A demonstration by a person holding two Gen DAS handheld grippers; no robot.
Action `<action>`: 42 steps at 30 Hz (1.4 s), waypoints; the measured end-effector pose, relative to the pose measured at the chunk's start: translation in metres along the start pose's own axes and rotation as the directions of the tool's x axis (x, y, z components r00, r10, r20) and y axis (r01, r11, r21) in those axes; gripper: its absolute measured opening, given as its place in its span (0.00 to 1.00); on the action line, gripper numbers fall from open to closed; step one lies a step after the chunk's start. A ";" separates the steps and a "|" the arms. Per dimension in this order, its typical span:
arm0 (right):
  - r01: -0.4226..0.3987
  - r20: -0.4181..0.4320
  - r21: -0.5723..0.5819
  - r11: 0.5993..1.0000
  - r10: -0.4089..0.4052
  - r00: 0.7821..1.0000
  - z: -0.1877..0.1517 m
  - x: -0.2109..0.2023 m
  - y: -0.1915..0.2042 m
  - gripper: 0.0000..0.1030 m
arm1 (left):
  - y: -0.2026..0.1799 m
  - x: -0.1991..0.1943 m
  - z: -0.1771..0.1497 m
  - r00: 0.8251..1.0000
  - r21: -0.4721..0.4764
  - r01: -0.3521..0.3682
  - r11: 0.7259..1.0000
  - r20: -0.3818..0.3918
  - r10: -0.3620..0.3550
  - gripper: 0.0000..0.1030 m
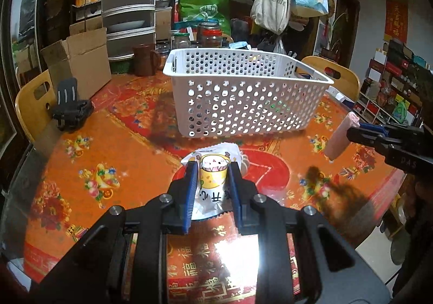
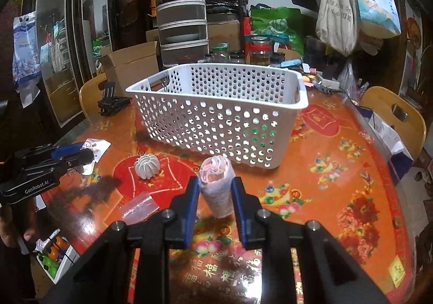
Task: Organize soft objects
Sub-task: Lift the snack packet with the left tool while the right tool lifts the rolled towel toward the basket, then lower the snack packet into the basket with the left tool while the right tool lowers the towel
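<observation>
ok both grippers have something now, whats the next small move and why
Probably carry both forward over the white perforated basket before releasing. The left gripper is shut on the cartoon-print packet, the right gripper on the rolled pink towel, and both sit short of the basket's near wall, which looks empty.

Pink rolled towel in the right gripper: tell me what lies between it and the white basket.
Only bare tablecloth, as the right wrist view shows: nothing lies between the pink rolled towel and the white basket.
</observation>
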State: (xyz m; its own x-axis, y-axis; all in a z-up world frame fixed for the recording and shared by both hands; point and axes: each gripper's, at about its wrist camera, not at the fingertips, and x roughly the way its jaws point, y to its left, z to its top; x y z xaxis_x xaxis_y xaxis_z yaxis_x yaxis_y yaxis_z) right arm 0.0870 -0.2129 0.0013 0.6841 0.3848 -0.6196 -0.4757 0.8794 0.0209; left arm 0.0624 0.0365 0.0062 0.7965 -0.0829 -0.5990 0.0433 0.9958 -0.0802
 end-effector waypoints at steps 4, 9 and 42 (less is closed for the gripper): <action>-0.002 0.006 -0.006 1.000 0.002 1.000 0.002 -0.004 0.001 0.22 | -0.001 -0.002 0.005 1.000 -0.004 0.005 1.000 0.004 -0.005 0.21; -0.002 0.016 -0.009 1.000 0.002 1.000 0.006 -0.009 0.001 0.22 | 0.001 -0.003 0.015 1.000 -0.016 0.015 1.000 0.013 -0.015 0.20; 0.117 -0.110 -0.011 0.993 -0.117 0.987 0.160 0.093 -0.048 0.21 | -0.001 0.134 0.218 0.986 -0.063 -0.010 0.998 -0.166 -0.001 0.20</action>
State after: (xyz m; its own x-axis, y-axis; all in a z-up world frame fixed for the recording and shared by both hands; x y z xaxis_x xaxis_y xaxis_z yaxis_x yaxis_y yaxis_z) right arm 0.2620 -0.1744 0.0677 0.6703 0.2460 -0.7002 -0.3984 0.9153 -0.0598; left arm 0.3010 0.0323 0.1000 0.6850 -0.0888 -0.7231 -0.0027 0.9922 -0.1245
